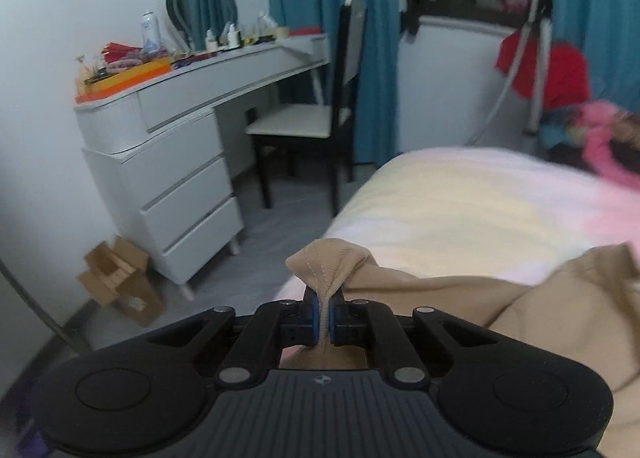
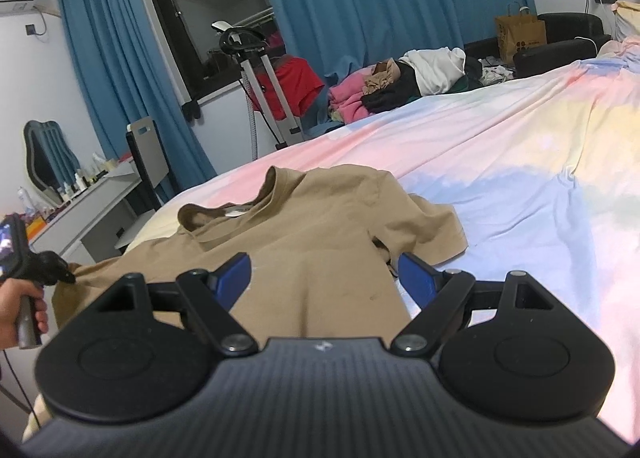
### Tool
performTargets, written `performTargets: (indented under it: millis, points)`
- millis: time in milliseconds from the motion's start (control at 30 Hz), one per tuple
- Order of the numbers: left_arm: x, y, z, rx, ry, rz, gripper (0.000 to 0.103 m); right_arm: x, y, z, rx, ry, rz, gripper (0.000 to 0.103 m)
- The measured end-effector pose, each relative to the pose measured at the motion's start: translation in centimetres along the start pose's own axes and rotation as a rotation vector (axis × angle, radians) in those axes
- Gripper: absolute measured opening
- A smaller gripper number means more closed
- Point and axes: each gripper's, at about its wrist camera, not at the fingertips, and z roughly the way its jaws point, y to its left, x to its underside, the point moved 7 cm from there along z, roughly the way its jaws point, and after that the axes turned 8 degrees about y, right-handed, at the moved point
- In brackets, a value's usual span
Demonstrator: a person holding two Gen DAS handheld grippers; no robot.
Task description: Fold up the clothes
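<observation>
A tan T-shirt (image 2: 304, 234) lies spread on the pastel bed sheet (image 2: 520, 162), collar pointing away. My left gripper (image 1: 325, 308) is shut on the edge of the shirt's left sleeve (image 1: 332, 262), pinched between the blue pads. In the right wrist view the left gripper (image 2: 66, 278) shows at the far left, held in a hand at that sleeve. My right gripper (image 2: 324, 272) is open and empty, low over the shirt's body, its fingers (image 2: 236, 274) on either side of the torso. The right sleeve (image 2: 424, 226) lies flat.
A pile of clothes (image 2: 400, 86) lies at the far edge of the bed. A garment steamer stand (image 2: 272, 98) with a red garment stands beyond. A white dresser (image 1: 180, 162) and a chair (image 1: 312, 122) stand left of the bed, with a cardboard box (image 1: 120, 278) on the floor.
</observation>
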Motion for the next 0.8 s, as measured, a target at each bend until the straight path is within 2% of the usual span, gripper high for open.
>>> performTargets:
  millis: [67, 167, 233, 300, 367, 500, 600, 667, 733, 800]
  points:
    - [0.5, -0.5, 1.7, -0.005, 0.018, 0.011, 0.005, -0.1, -0.1, 0.4, 0.013, -0.01, -0.017, 0.082]
    - [1.4, -1.2, 3.0, 0.034, 0.019, 0.008, 0.009, -0.2, -0.2, 1.3, 0.036, -0.012, -0.042, 0.082]
    - [2.1, -1.6, 2.5, 0.068, 0.005, 0.007, 0.017, -0.2, -0.3, 1.8, 0.039, -0.012, -0.05, 0.082]
    - [2.7, -1.8, 1.4, 0.106, -0.005, 0.009, 0.039, -0.1, -0.3, 2.2, 0.037, -0.004, -0.053, 0.082]
    - [3.4, -1.9, -0.3, 0.145, -0.016, 0.012, 0.049, 0.0, -0.2, 2.1, 0.03, -0.004, -0.057, 0.082]
    - [5.0, -2.4, -5.6, 0.234, -0.04, 0.01, 0.065, 0.0, 0.3, 1.6, 0.02, -0.021, -0.07, 0.082]
    - [6.7, -3.4, -11.2, 0.29, -0.089, 0.044, 0.073, 0.0, 0.7, 0.6, 0.01, -0.041, -0.089, 0.082]
    - [7.8, -4.5, -15.4, 0.35, -0.108, 0.064, 0.075, 0.1, 1.0, -0.1, 0.005, -0.053, -0.101, 0.082]
    - [9.3, -5.4, -19.4, 0.38, -0.134, 0.078, 0.076, 0.2, 1.5, -0.8, -0.001, -0.071, -0.128, 0.082]
    - [11.0, -6.3, -23.9, 0.417, -0.181, 0.091, 0.086, 0.3, 1.9, -1.6, -0.003, -0.088, -0.153, 0.082]
